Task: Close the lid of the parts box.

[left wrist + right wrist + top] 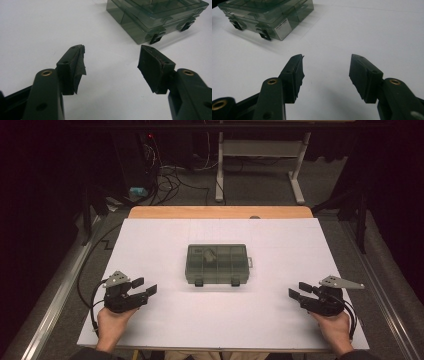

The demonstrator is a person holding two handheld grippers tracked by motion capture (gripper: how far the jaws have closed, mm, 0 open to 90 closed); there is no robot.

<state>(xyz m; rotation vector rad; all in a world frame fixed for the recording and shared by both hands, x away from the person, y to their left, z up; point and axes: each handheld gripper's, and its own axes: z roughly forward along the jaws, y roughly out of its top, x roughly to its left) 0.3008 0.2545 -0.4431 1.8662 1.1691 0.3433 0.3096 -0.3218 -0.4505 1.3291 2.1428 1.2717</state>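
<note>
The left gripper (145, 287) and the right gripper (298, 290) rest near the person, one on each side of the box (217, 264). Both have wide jaws holding nothing, ready to reach in. The box sits shut, farther out, between them.

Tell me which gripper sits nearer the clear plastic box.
Left, by a small margin. The left gripper rests off the box's near left corner; the right gripper lies a bit farther off its near right corner. Both are open, touching nothing.
</note>
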